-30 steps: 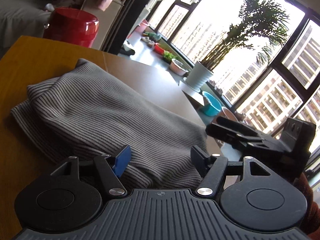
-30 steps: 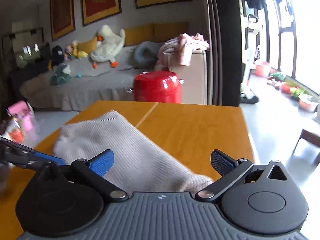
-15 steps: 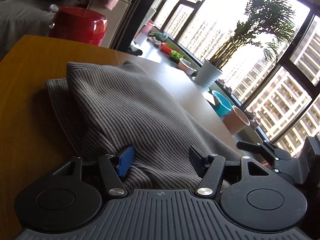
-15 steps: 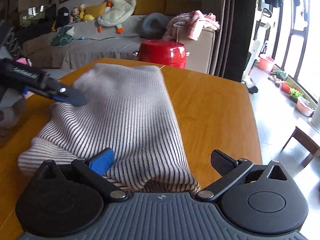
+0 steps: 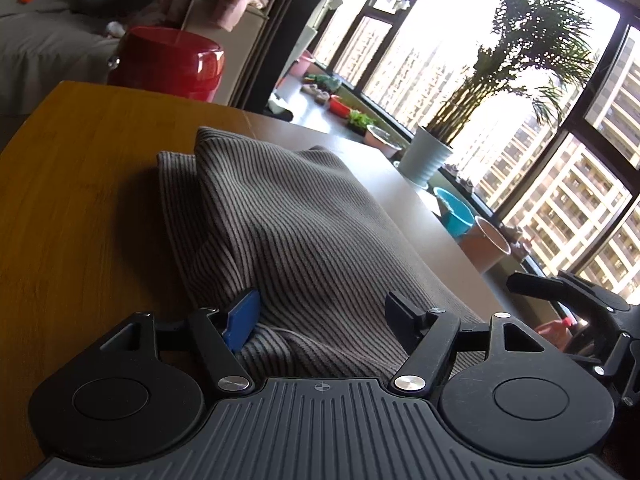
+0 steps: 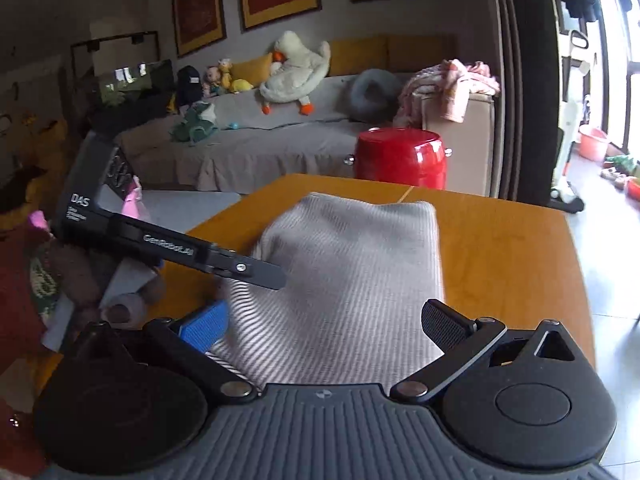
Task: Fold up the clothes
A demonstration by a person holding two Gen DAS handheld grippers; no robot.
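A folded grey striped knit garment (image 5: 288, 232) lies on the wooden table (image 5: 72, 208), stretching from its near edge toward the far edge by the red pot (image 5: 168, 62). The left gripper (image 5: 320, 316) straddles the garment's near end, its jaws opening, pads not clamping it. The right gripper (image 6: 324, 324) stands wide open over the same near end.
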